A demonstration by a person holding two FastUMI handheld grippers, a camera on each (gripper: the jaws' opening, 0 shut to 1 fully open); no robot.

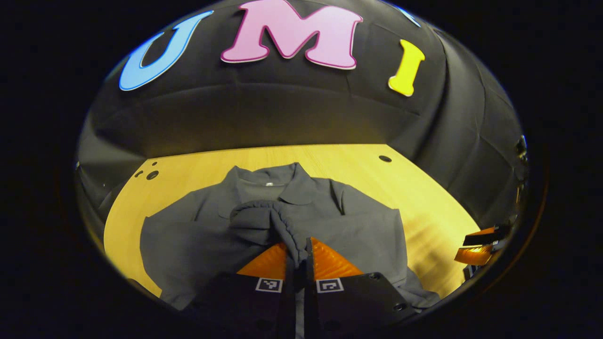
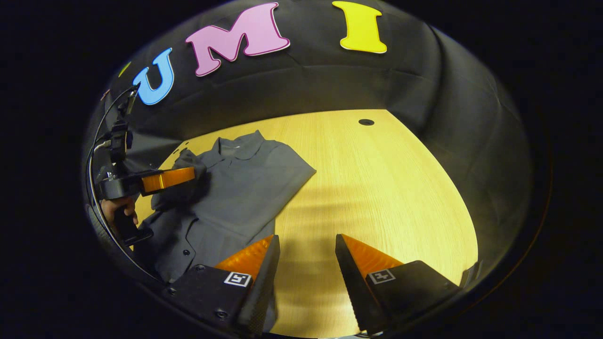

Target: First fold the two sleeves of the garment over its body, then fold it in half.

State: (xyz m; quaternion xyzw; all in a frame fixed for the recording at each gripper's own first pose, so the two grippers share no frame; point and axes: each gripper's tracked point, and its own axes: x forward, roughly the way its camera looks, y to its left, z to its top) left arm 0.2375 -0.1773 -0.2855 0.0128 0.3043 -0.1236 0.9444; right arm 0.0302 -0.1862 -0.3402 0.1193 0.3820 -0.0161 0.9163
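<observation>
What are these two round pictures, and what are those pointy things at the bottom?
Those are tongs, held by a person, one in each hand. A small camera rides on each, so each picture looks along its own two fingers.

In the left gripper view, the left tongs are pinched shut on a sleeve cuff of a grey shirt, holding it over the shirt's body. The shirt lies on a wooden table.

In the right gripper view, the right tongs are open and hold nothing, above bare table beside the shirt. Far left in that view you can see the other tongs and the hand holding them.
</observation>
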